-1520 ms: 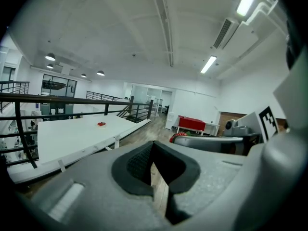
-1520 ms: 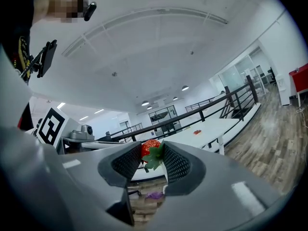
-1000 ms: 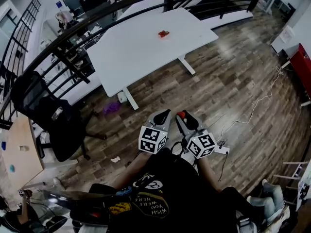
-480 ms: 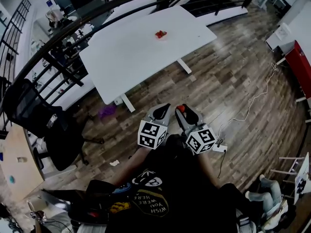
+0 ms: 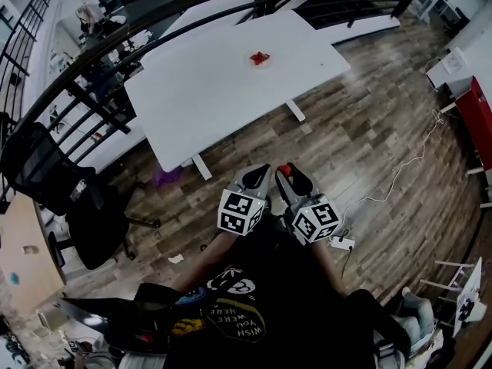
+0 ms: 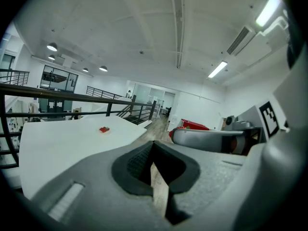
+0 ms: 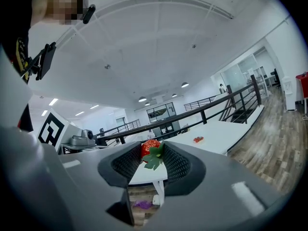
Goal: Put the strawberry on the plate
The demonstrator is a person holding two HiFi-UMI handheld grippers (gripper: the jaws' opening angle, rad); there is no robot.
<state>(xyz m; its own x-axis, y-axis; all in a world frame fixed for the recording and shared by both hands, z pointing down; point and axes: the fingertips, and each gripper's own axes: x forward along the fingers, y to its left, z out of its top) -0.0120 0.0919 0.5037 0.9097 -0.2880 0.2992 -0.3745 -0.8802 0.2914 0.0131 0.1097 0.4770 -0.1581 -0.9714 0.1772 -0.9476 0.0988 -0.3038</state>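
Note:
My right gripper [image 5: 287, 174] is shut on a red strawberry [image 5: 284, 171] with green leaves, held over the wooden floor in front of the person. In the right gripper view the strawberry [image 7: 149, 147] sits high between the dark pads [image 7: 175, 163]. My left gripper [image 5: 259, 177] hangs just left of it, shut with nothing in it; its tips [image 6: 154, 146] meet. A small plate [image 5: 266, 62] with something red on it lies far ahead on the white table [image 5: 207, 91]. The plate also shows in both gripper views [image 6: 104, 132] [image 7: 198, 141].
A black office chair [image 5: 69, 198] stands at the left by a dark railing [image 5: 154, 21]. A purple scrap [image 5: 165, 177] lies near the table leg [image 5: 201, 167]. A white cable and power strip [image 5: 338, 243] lie at the right, with a red cabinet [image 5: 480, 106] beyond.
The whole head view has shifted slightly, with the chair and purple scrap sliding left. Both grippers keep their places side by side, and the strawberry stays in the right one.

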